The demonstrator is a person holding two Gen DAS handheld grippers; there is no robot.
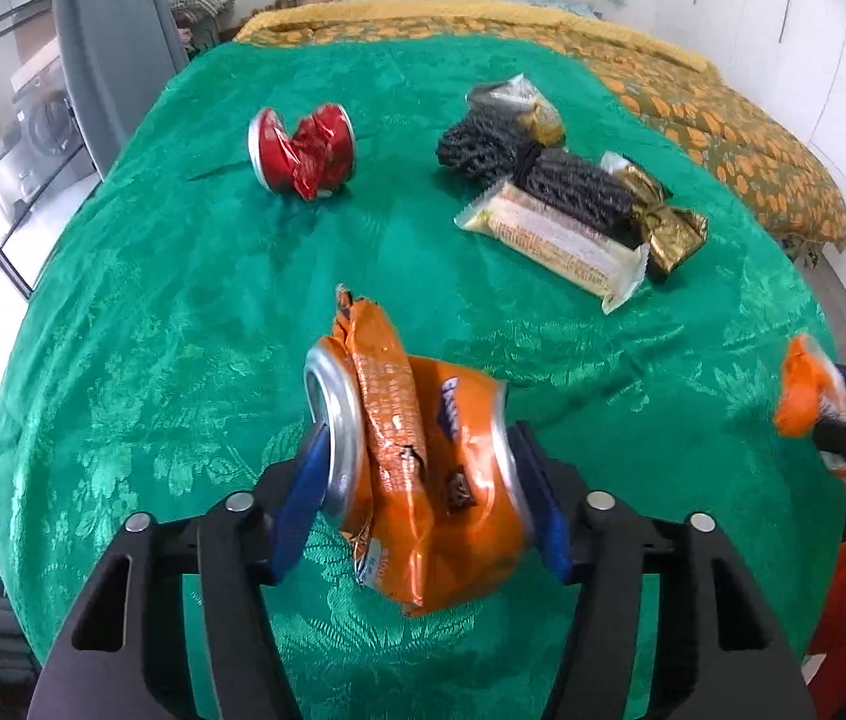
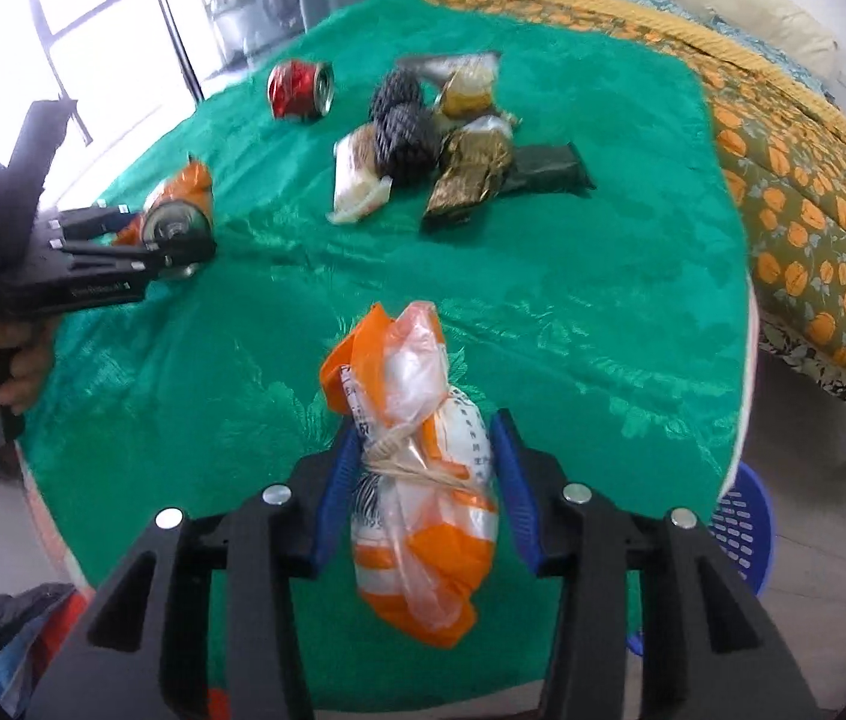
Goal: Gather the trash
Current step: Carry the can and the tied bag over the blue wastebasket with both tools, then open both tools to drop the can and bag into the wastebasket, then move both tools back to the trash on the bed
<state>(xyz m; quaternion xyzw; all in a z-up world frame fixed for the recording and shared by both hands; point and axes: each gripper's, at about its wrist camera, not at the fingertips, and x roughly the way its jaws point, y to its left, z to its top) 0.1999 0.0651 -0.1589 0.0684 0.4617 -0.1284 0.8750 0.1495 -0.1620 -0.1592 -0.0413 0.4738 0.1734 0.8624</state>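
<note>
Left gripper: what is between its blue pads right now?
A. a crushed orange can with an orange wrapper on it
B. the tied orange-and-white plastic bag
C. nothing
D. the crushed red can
A: in the left wrist view the left gripper has its blue pads pressed on both ends of the crushed orange can; the crushed red can lies on the green cloth.

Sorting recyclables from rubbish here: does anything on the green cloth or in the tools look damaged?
Both cans are crushed. The orange can, clamped in the left tool, is dented with a wrapper draped over it. The red can lies buckled on the green cloth. The right tool grips a tied orange-and-white plastic bag, intact.
</note>
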